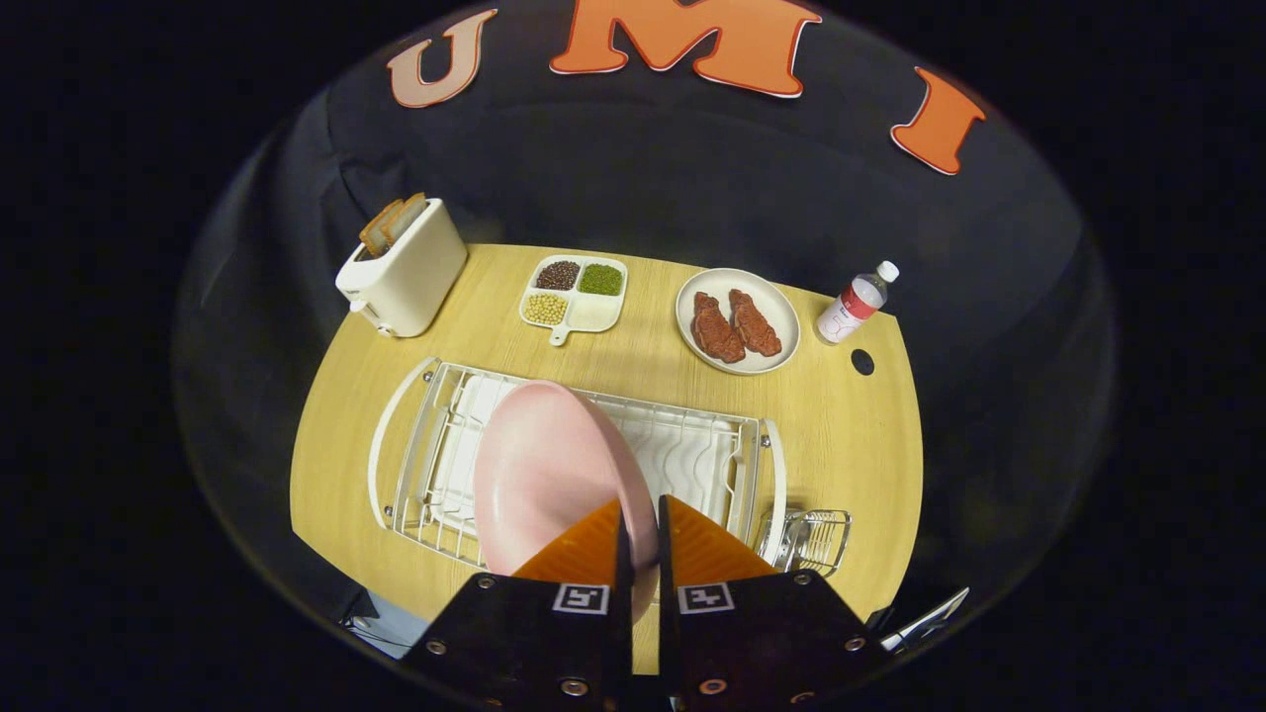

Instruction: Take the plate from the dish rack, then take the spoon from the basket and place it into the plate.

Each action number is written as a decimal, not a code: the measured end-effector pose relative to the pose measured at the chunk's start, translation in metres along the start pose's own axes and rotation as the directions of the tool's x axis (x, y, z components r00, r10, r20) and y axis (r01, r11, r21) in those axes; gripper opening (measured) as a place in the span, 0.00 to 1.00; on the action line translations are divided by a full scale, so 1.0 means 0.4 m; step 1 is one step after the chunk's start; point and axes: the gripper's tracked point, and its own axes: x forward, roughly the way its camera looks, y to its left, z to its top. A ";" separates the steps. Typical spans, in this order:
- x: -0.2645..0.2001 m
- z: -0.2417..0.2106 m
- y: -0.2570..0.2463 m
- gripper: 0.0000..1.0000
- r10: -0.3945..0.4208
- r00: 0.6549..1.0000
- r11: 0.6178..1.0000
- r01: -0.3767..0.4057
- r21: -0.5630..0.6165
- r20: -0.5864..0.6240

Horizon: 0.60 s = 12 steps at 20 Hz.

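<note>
Gripper view: my claw [643, 524] is pinched narrow on the rim of the pink plate [539, 475], one orange finger [584, 549] on each face of the edge; I take it so because a plate standing in a rack offers only its rim. The plate stands on edge over the white dish rack [692, 455], its hollow face turned to the toaster's side, its rim running up and away from my fingers; whether it has cleared the slots I cannot tell; I judge the lift under way.

The wire basket [811, 539] hangs at the rack's end, just beside my right finger; something shiny lies in it, likely the spoon, too small to be sure.

Beyond the rack on the wooden table [851, 435]: toaster [401, 267], sectioned bean tray [576, 292], plate of meat [737, 321], bottle [857, 302]; all well apart from my work.
</note>
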 end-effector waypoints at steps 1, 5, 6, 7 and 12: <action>-0.013 0.002 -0.004 0.11 0.003 1.000 1.000 -0.003 0.004 0.014; -0.067 -0.018 -0.028 0.11 0.038 0.998 0.998 -0.040 0.040 0.040; -0.080 -0.027 -0.038 0.11 0.040 0.998 0.998 -0.042 0.042 0.047; -0.091 -0.036 -0.049 0.11 0.040 0.998 0.998 -0.043 0.041 0.052; -0.119 -0.129 -0.078 0.11 0.076 0.996 0.994 -0.079 0.075 0.037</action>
